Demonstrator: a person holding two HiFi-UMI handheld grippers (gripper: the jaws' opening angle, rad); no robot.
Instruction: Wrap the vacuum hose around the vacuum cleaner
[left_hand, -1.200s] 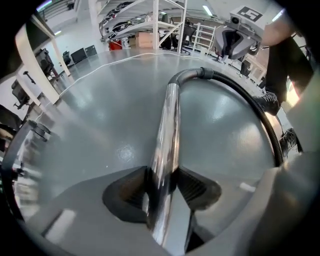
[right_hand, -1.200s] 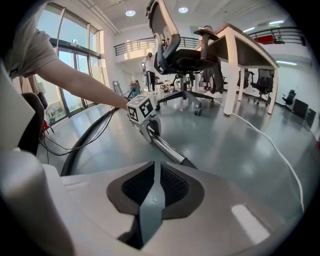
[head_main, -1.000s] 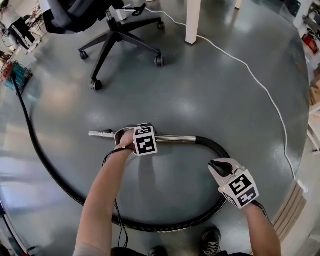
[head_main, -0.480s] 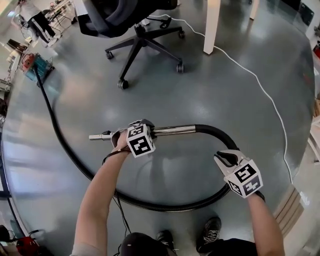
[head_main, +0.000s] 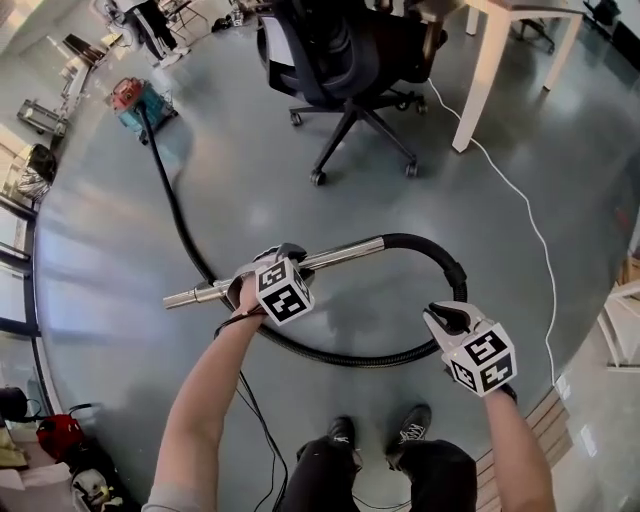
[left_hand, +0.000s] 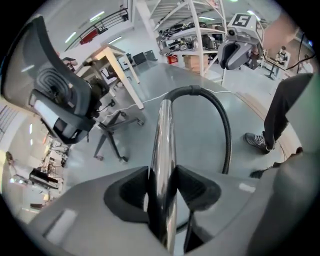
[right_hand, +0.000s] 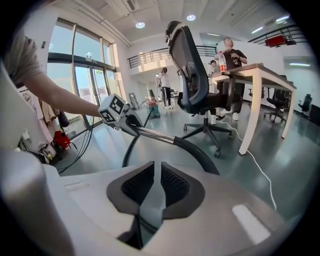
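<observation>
A red and teal vacuum cleaner (head_main: 135, 98) stands far off at the upper left. Its black hose (head_main: 330, 355) runs across the floor, loops in front of me and ends in a chrome wand (head_main: 340, 253). My left gripper (head_main: 268, 268) is shut on the wand (left_hand: 164, 130), which runs straight out between its jaws (left_hand: 162, 180). My right gripper (head_main: 437, 318) sits on the right side of the loop, shut on the hose. In its own view the pads (right_hand: 172, 185) stand almost together and the hose (right_hand: 200, 152) passes down behind the gripper's body.
An office chair (head_main: 350, 60) stands ahead, with a white table leg (head_main: 480, 85) to its right. A white cable (head_main: 530, 230) trails over the grey floor on the right. My shoes (head_main: 410, 430) are just below the loop. People stand far back by the table.
Both grippers have risen with the wand and hose, and the view has lifted with them. The vacuum cleaner and more of the room have come into view. The wand now tilts up to the right.
</observation>
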